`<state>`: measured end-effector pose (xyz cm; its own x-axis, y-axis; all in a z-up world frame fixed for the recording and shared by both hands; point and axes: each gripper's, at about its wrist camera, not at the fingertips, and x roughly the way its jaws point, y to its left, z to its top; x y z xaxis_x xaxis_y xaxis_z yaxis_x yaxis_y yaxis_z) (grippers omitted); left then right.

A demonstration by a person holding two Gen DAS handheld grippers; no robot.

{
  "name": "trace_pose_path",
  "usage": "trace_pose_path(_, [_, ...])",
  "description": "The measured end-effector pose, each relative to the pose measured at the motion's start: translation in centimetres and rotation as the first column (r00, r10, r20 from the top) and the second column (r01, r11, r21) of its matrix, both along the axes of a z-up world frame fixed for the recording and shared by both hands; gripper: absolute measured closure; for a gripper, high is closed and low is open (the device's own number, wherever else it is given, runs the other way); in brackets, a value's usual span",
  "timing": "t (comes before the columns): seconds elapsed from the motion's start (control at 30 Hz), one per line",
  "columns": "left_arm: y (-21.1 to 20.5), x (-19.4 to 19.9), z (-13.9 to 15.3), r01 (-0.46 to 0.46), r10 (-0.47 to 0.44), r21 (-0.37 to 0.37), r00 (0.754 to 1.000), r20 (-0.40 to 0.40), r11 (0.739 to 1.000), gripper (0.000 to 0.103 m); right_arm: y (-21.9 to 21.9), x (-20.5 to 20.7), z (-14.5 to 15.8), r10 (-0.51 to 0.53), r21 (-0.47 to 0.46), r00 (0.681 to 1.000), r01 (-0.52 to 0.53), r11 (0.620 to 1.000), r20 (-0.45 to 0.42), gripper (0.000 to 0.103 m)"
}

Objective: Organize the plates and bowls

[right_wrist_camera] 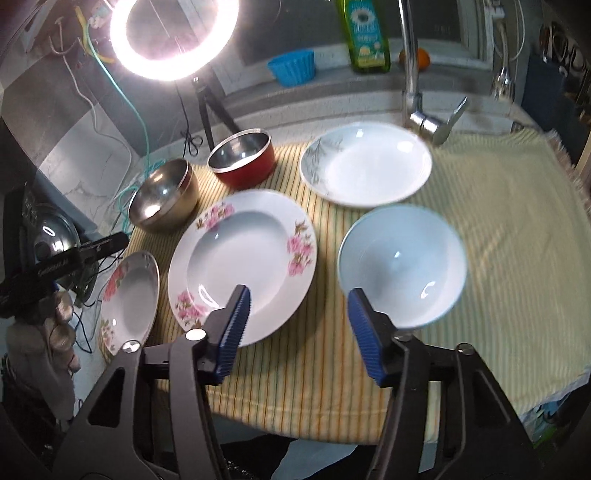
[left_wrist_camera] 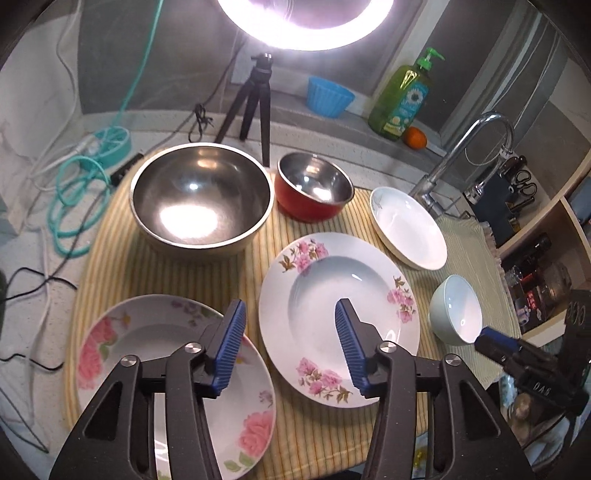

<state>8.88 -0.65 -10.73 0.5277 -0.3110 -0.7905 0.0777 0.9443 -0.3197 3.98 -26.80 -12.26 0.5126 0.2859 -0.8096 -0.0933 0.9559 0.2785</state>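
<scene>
Steel shows in two bowls at the back of the striped yellow mat: a large plain steel bowl on the left and, just beside it, a smaller red-sided bowl with a steel inside. In front of them lie three plates. A big plate with pink flowers sits mid-mat, a rose-patterned plate lies near the left edge, and a white plate with a faint grey sprig lies back right, close to the foot of the faucet. A pale blue-green bowl stands to the right of the big flowered plate, apart from it.

The left gripper hangs over the gap between the two flowered plates, its blue pads spread wide with nothing between them. Its arms cover much of the rose plate's near half. The right gripper is likewise spread and holds nothing; it hovers low in front of the pale bowl and the big plate's near rim. From the left wrist view its tip appears near the pale bowl's rim, but whether it touches is unclear.

The right wrist view is smeared, so the white plate's pattern and the pale bowl's edge are soft. A ring light flares at the top and is cut off by the frame, and a green soap bottle stands on the ledge behind.
</scene>
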Motion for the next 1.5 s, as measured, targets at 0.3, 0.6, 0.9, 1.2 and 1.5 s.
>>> trace_pose_path(0.3, [-0.1,2.8,-3.0,0.040,-0.042,-0.024,0.994,-0.097,0.999,0.073,0.3,1.1,-4.5,-0.005,0.106,0.993,0.018,0.994,-0.121,0.071])
trace_pose_path(0.6, [0.1,5.3,-4.8,0.039,-0.044,-0.037,0.988,-0.149,0.999,0.074,0.0,2.8,-6.5,-0.026,0.177,0.982,0.060,0.982,-0.186,0.078])
trace_pose_path(0.9, [0.6,6.7,-6.2,0.025,-0.039,-0.071,0.978,-0.203,0.997,0.076,0.0,3.7,-7.4,-0.025,0.198,0.977,0.068,0.978,-0.212,0.079])
trace_pose_path(1.2, [0.1,7.7,-6.9,0.037,-0.055,-0.084,0.973,-0.226,0.996,0.076,-0.3,4.4,-8.0,-0.020,0.211,0.975,0.068,0.975,-0.223,0.079])
trace_pose_path(1.5, [-0.1,8.2,-7.4,0.048,-0.067,-0.086,0.969,-0.237,0.995,0.079,-0.3,4.7,-8.0,0.001,0.222,0.975,0.050,0.974,-0.221,0.083])
